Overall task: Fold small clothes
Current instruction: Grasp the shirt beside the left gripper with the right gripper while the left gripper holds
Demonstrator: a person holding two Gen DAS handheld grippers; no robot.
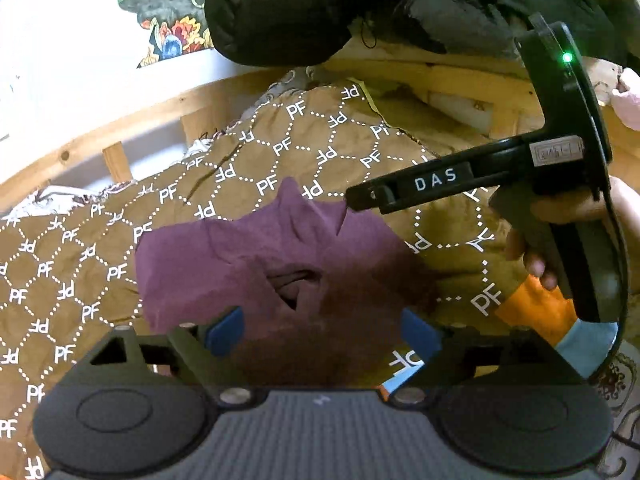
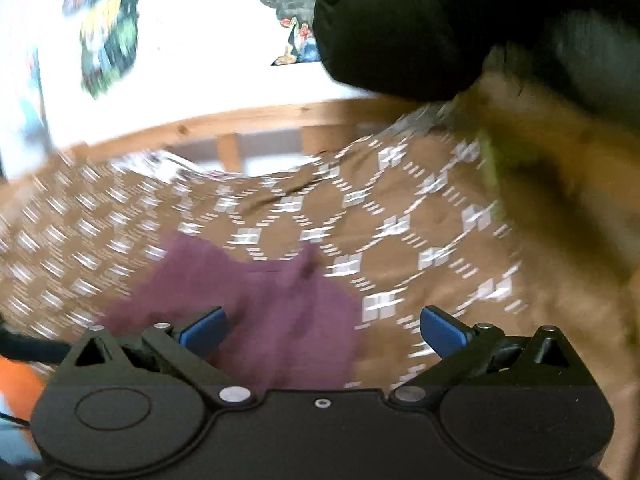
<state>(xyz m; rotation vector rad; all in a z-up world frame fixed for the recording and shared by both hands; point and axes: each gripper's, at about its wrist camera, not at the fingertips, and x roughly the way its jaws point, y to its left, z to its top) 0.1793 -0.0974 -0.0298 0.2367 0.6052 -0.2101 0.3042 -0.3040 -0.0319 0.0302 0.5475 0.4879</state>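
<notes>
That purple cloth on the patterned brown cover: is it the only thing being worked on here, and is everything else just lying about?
Part of the job:
- small purple fabric garment, lying crumpled
- left gripper, jaws open
- right gripper, jaws open

Just lying about:
- brown cover with white PF print
- black puffy jacket
- wooden bed rail
- colourful wall picture

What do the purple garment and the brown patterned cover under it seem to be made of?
Garment: soft matte knit, probably cotton jersey; it slumps in rounded folds with no sheen. Cover: thin woven or printed fabric, matte, finely creased, with crisp white "PF" lettering; exact fibre unclear.
</notes>
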